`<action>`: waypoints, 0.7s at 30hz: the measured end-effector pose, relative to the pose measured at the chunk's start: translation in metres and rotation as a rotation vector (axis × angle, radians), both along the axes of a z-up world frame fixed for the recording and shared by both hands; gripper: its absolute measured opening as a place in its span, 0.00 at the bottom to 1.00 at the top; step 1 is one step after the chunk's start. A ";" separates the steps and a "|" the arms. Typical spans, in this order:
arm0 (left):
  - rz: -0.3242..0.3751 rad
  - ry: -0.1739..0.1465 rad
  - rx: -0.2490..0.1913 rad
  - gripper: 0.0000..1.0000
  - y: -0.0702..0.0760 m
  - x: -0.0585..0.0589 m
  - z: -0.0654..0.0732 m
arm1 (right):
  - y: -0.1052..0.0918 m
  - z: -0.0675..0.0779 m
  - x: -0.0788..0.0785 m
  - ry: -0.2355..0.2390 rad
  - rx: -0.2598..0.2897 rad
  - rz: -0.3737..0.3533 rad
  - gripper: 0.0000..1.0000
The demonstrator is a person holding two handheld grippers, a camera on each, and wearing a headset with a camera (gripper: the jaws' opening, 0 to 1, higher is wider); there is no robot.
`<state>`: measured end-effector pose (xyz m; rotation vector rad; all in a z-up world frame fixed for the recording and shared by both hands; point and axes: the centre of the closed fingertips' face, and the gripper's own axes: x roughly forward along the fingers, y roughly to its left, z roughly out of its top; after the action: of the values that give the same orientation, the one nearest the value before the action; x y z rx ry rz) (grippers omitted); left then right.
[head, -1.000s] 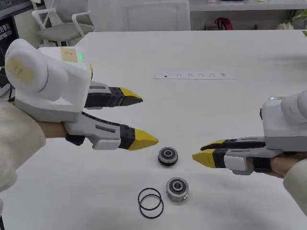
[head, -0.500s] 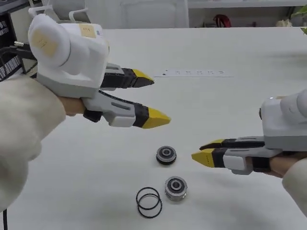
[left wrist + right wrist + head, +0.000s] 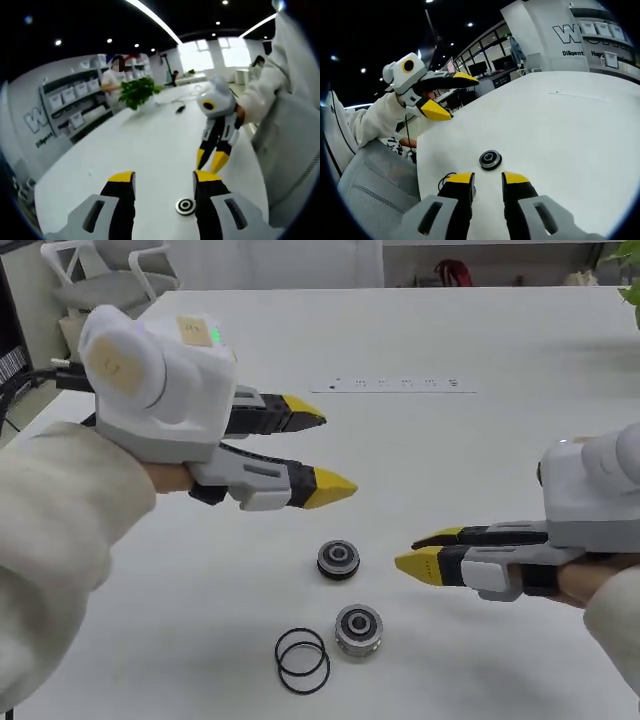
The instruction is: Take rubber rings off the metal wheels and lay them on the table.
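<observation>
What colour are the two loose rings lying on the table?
Black. The two thin rubber rings show best in the head view.

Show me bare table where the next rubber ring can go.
Bare white table lies left of the two black rubber rings, and beyond the flush socket strip. Crowded: the rings, the lower metal wheel and the upper metal wheel cluster together.
</observation>
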<state>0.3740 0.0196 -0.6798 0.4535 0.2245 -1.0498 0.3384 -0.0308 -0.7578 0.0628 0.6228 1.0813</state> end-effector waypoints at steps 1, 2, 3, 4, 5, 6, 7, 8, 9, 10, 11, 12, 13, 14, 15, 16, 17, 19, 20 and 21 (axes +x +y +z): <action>0.003 0.003 0.003 0.47 0.000 0.000 -0.003 | 0.000 0.000 0.000 0.001 0.001 -0.001 0.19; 0.006 0.010 0.006 0.48 0.001 0.001 -0.008 | 0.000 -0.001 0.000 0.002 0.001 -0.002 0.19; 0.007 0.016 0.007 0.48 0.001 0.001 -0.011 | 0.000 -0.001 0.000 0.002 0.000 -0.003 0.19; 0.008 0.021 0.007 0.47 0.002 0.001 -0.014 | -0.001 -0.001 0.001 0.002 -0.001 -0.004 0.19; 0.010 0.031 0.008 0.47 0.002 0.001 -0.018 | -0.001 -0.002 0.001 0.003 -0.001 -0.004 0.19; 0.010 0.035 0.009 0.47 0.002 0.000 -0.020 | -0.001 -0.002 0.001 0.003 -0.002 -0.005 0.19; 0.009 0.040 0.012 0.47 0.002 0.000 -0.024 | -0.001 -0.002 0.001 0.003 -0.003 -0.005 0.19; 0.009 0.045 0.015 0.47 0.002 0.000 -0.026 | -0.001 -0.003 0.001 0.004 -0.005 -0.005 0.19; 0.008 0.045 0.020 0.47 0.002 -0.001 -0.029 | -0.001 -0.004 0.001 0.004 -0.006 -0.005 0.19; 0.008 0.047 0.022 0.46 0.002 0.000 -0.030 | -0.001 -0.004 0.001 0.005 -0.006 -0.005 0.19; 0.010 0.049 0.022 0.46 0.002 0.000 -0.032 | -0.001 -0.005 0.001 0.005 -0.007 -0.005 0.19; 0.014 0.052 0.018 0.45 0.002 0.000 -0.034 | -0.001 -0.005 0.001 0.005 -0.008 -0.005 0.19; 0.017 0.057 0.013 0.44 0.002 0.000 -0.035 | 0.000 -0.006 0.001 0.005 -0.009 -0.003 0.19; 0.021 0.065 0.007 0.43 0.001 0.000 -0.038 | 0.000 -0.006 0.001 0.004 -0.009 -0.003 0.19; 0.020 0.069 0.007 0.41 0.001 0.000 -0.040 | 0.000 -0.007 0.001 0.004 -0.010 -0.002 0.19; 0.020 0.072 0.011 0.40 0.001 0.000 -0.043 | 0.000 -0.007 0.001 0.005 -0.010 -0.002 0.19; 0.021 0.075 0.012 0.39 0.001 0.000 -0.045 | 0.000 -0.007 0.001 0.006 -0.010 -0.002 0.19; 0.019 0.089 0.011 0.39 -0.001 -0.001 -0.050 | 0.000 -0.009 0.001 0.009 -0.008 -0.001 0.19; 0.006 0.098 0.017 0.38 -0.003 -0.004 -0.054 | 0.000 -0.009 0.002 0.010 -0.008 -0.001 0.19; -0.001 0.098 0.025 0.37 -0.004 -0.005 -0.057 | 0.000 -0.011 0.002 0.011 -0.011 0.000 0.19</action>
<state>0.3685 0.0157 -0.7365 0.4246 0.3249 -1.0727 0.3406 -0.0306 -0.7684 0.0593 0.6382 1.0778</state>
